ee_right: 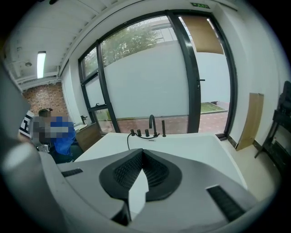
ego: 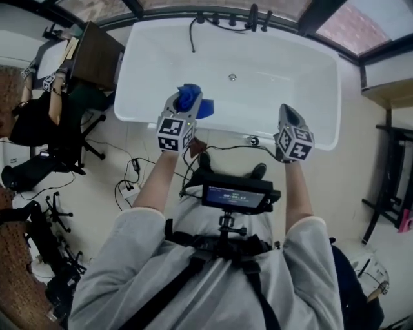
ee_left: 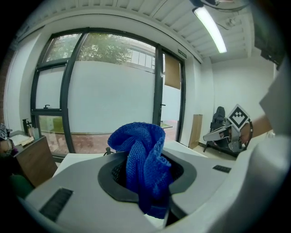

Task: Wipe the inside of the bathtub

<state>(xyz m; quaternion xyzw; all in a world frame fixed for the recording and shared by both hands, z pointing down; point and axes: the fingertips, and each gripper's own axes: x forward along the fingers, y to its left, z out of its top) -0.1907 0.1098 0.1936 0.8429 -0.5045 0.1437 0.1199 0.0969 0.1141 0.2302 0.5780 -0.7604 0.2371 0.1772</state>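
Observation:
The white bathtub (ego: pixel 132 97) lies ahead of me in the head view, with a drain (ego: pixel 232 77) in its floor and black taps (ego: pixel 251 19) at the far rim. My left gripper (ego: pixel 187 98) hovers over the near rim, shut on a bunched blue cloth (ego: pixel 192 100). In the left gripper view the cloth (ee_left: pixel 142 159) fills the jaws and hangs down between them. My right gripper (ego: pixel 288 112) is held over the near rim further right, shut with nothing in it. The right gripper view shows its pads (ee_right: pixel 127 170) meeting in front of the tub (ee_right: pixel 191 143) and the taps (ee_right: pixel 152 125).
A dark wooden cabinet (ego: pixel 97 55) stands at the tub's left end. Beside it are a seated person (ego: pixel 39 116), an office chair and cables on the floor (ego: pixel 129 184). A black rack (ego: pixel 387 187) and a wooden shelf (ego: pixel 390 90) stand at the right. Glass walls surround the far side.

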